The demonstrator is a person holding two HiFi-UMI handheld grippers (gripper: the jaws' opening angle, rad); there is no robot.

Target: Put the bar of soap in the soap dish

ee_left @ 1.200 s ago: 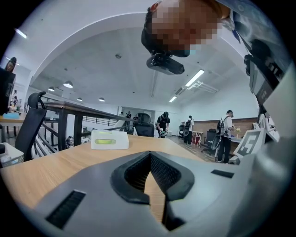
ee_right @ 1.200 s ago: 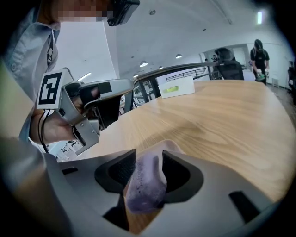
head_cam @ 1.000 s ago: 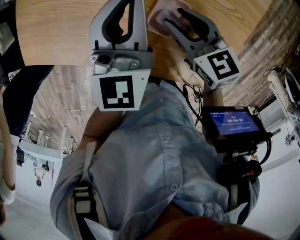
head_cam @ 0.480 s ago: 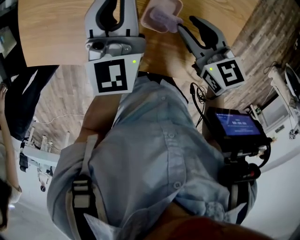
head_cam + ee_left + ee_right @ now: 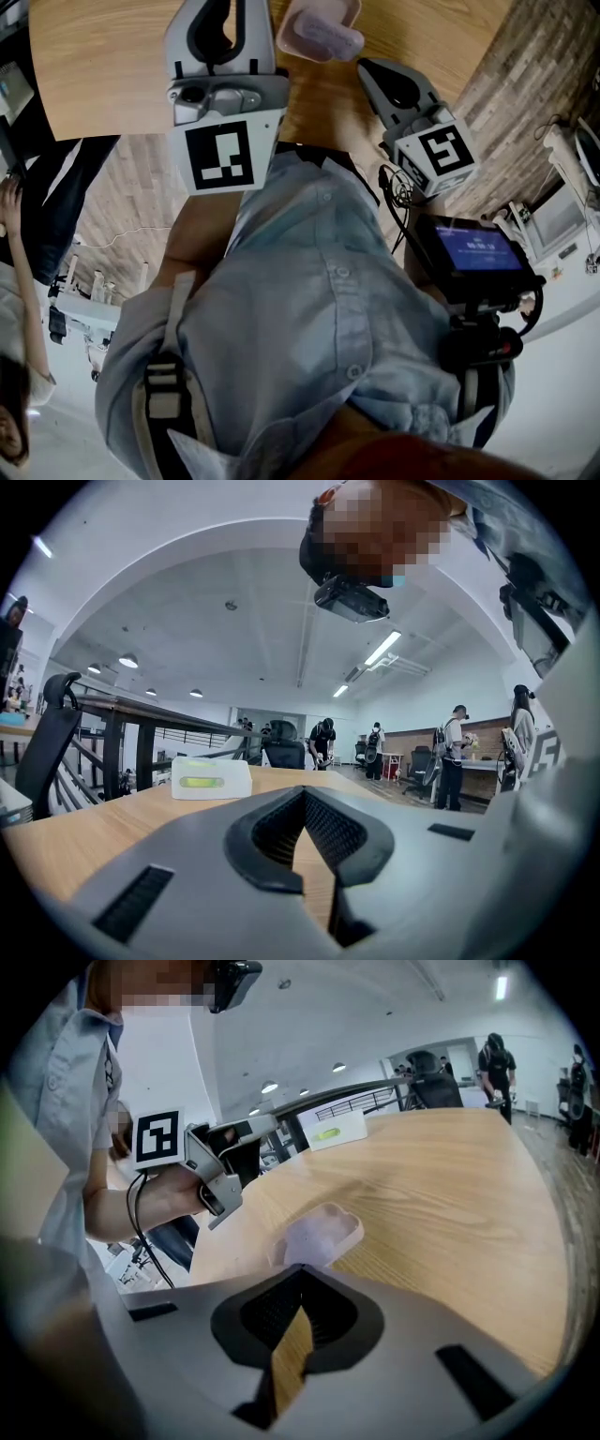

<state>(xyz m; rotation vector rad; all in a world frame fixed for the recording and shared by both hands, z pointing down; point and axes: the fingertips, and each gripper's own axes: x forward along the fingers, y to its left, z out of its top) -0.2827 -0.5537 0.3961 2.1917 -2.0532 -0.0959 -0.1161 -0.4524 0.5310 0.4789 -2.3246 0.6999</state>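
**At the near edge of the bench: soap in its dish, fingers clear**

Far to my left on the light wooden bench stands a white box with a green stripe, well apart from everything I work with. Next comes my left gripper, held level over the wood, its fingers clenched on nothing. Right of it sits the pale pink plastic soap dish. The pale lilac bar of soap appears to lie inside it, so I judge the placing done. My right gripper points down at the dish from just beside it, touching neither dish nor bar. Its fingers have just been closing and are pressed together with nothing between them.

What is left, as I read it, is a clean retreat. I should draw the right fingers back along their own line and lift, keeping the tips above the rim so I do not nudge the dish. That matters because the dish sits near the bench's curved edge, with the left gripper close by. Beyond the dish and to its right the wood lies bare, with plenty of room to swing away.
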